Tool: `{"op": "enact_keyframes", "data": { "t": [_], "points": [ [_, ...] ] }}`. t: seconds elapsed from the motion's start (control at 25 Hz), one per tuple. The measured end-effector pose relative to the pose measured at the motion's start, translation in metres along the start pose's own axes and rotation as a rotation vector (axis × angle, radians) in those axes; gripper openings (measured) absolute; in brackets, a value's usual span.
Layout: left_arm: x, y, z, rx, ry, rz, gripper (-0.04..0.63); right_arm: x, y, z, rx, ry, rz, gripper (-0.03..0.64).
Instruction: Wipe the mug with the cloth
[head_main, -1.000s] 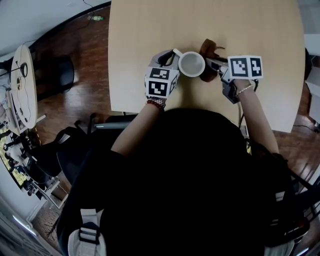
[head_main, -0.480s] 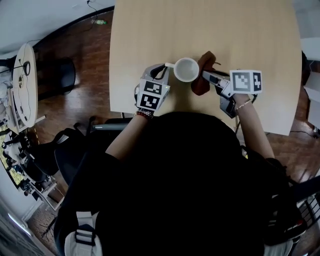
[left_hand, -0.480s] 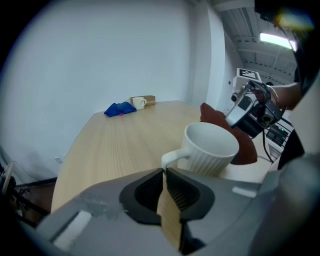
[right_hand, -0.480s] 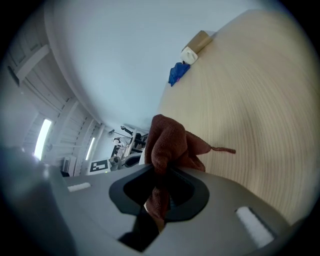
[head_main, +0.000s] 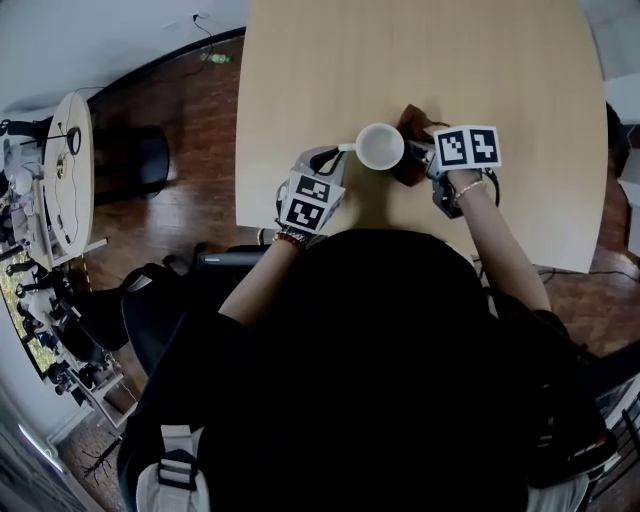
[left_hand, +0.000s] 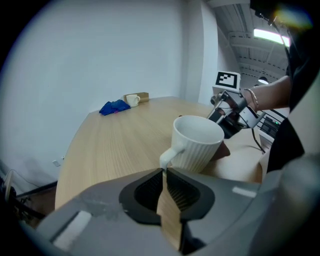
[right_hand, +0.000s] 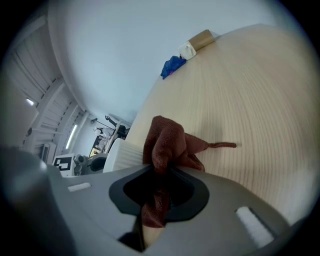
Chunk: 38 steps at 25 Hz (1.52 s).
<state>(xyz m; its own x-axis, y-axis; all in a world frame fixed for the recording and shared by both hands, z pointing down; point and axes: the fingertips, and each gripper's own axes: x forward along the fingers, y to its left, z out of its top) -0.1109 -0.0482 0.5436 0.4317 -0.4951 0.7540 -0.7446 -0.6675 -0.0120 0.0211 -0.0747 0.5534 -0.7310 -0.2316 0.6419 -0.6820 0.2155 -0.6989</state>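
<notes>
A white ribbed mug (head_main: 380, 146) stands upright on the light wooden table (head_main: 500, 60). My left gripper (head_main: 334, 158) is shut on its handle (left_hand: 170, 154), and in the left gripper view the jaws (left_hand: 165, 172) pinch the handle's lower end. A brown cloth (right_hand: 167, 145) is bunched between the jaws of my right gripper (right_hand: 159, 175), which is shut on it. In the head view the right gripper (head_main: 422, 155) holds the cloth (head_main: 410, 122) against the mug's right side. The mug's wall (right_hand: 122, 156) shows just left of the cloth.
At the table's far end lie a blue rag (left_hand: 115, 106), a small cup (left_hand: 132, 99) and a cardboard box (right_hand: 202, 38). The table's near edge runs just under both grippers. A dark chair (head_main: 140, 160) and a round side table (head_main: 65, 170) stand on the floor at left.
The right gripper has drawn in toward the mug, bringing the cloth from beside and below it up against its right side. The left gripper keeps hold of the handle.
</notes>
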Motion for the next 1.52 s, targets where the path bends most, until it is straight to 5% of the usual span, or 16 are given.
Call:
{"op": "enact_keyframes", "data": {
  "t": [0.16,0.52,0.8,0.92,1.08,1.52],
  "points": [
    [-0.005,0.003,-0.006,0.084,0.026,-0.058,0.032,0.003,0.007,0.013,0.000,-0.038,0.014,0.057],
    [-0.011,-0.024,-0.016,0.228,0.113,-0.141,0.029,-0.047,0.050,0.005,0.039,-0.113,0.284,0.057],
    [-0.005,-0.035,-0.014,0.319,0.126,-0.124,0.017,-0.027,0.021,-0.005,-0.014,-0.045,0.146,0.057],
    [-0.001,-0.041,-0.013,0.325,0.128,-0.114,0.014,-0.010,-0.003,-0.016,-0.060,0.017,0.041,0.057],
    [0.003,-0.045,-0.014,0.326,0.126,-0.104,0.008,-0.007,-0.010,-0.014,-0.068,0.017,0.010,0.057],
    [0.016,-0.076,-0.002,0.332,0.089,-0.196,0.006,-0.049,0.038,-0.004,0.074,-0.130,0.215,0.058]
  ]
}}
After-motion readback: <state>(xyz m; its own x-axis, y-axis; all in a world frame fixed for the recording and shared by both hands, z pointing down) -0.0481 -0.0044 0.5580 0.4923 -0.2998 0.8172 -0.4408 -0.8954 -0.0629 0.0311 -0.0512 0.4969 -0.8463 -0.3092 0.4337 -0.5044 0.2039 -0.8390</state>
